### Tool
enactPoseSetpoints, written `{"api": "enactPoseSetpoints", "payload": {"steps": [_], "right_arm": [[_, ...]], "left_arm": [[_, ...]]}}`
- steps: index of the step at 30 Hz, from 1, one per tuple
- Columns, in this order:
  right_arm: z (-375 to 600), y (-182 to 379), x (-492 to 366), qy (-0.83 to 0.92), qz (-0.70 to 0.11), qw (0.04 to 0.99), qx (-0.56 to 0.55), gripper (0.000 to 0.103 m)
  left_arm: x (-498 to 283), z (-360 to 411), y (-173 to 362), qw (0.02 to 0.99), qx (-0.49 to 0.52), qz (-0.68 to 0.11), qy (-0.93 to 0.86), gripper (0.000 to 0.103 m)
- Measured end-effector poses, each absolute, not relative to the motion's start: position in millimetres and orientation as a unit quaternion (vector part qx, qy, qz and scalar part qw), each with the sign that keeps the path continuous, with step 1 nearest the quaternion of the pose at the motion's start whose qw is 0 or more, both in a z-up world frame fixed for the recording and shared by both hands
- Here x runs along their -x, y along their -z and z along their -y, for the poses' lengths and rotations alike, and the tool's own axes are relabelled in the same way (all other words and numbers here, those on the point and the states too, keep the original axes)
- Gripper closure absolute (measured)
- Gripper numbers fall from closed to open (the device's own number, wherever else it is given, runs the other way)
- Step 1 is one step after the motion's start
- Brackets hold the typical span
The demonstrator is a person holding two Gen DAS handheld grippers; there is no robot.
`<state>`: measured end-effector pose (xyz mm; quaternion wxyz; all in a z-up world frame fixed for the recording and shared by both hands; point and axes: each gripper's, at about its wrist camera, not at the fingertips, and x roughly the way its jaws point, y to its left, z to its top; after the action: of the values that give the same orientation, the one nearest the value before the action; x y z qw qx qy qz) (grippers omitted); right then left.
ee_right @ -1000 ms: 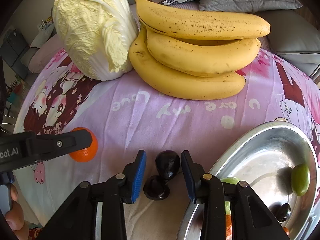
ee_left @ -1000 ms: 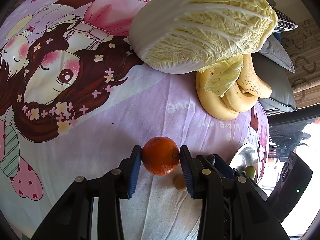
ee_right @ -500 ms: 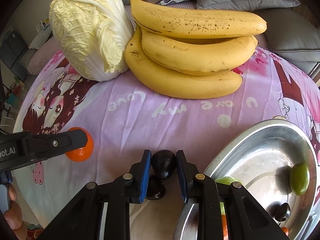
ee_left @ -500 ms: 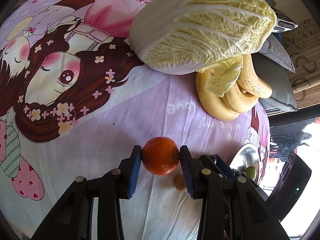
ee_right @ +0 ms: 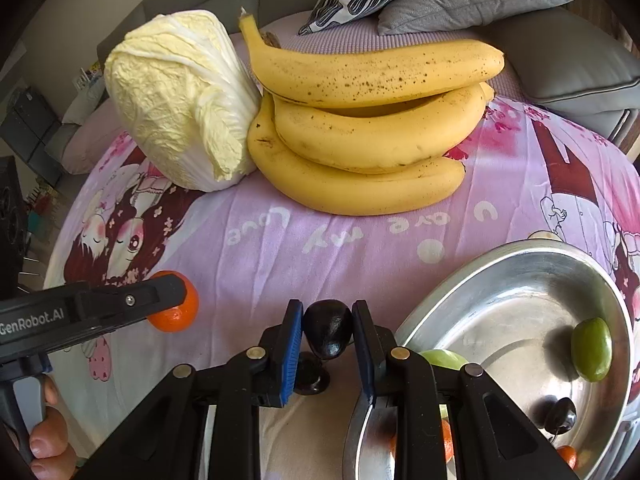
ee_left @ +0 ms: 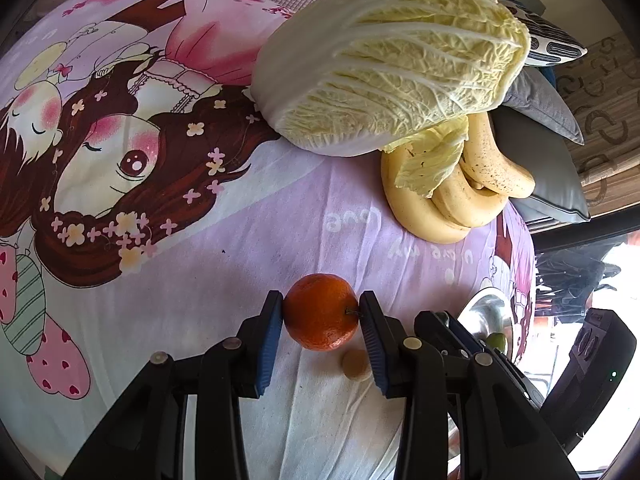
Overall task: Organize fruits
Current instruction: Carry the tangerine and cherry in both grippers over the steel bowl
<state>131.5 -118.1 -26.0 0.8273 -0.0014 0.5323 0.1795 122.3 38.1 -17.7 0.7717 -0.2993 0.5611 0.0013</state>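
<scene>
Between the blue pads of the left gripper (ee_left: 321, 314) sits an orange (ee_left: 321, 311), pinched on both sides just above the printed sheet (ee_left: 248, 248). Likewise the right gripper (ee_right: 327, 330) clamps a dark fruit (ee_right: 328, 330) beside the steel bowl (ee_right: 504, 280) holding a green fruit (ee_right: 591, 349). Farther back lie bananas (ee_right: 360, 128) touching a cabbage (ee_right: 180, 100).
</scene>
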Motion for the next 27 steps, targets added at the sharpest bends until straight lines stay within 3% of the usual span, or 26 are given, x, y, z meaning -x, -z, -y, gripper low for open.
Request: {"api": "enactPoseSetpoints", "payload": {"steps": [13,27], "right_arm": [[160,-1,-123,-0.147,-0.509,0.848,-0.019,0.076],[249,4,-119,-0.052,-0.518,0.851,-0.064,0.076]], "left_arm": [[-116,-4,-12,0.796,0.259,-0.546,0.039,0.062],[-109,106,-16,0.781,0.182,-0.579,0.146,0.062]]}}
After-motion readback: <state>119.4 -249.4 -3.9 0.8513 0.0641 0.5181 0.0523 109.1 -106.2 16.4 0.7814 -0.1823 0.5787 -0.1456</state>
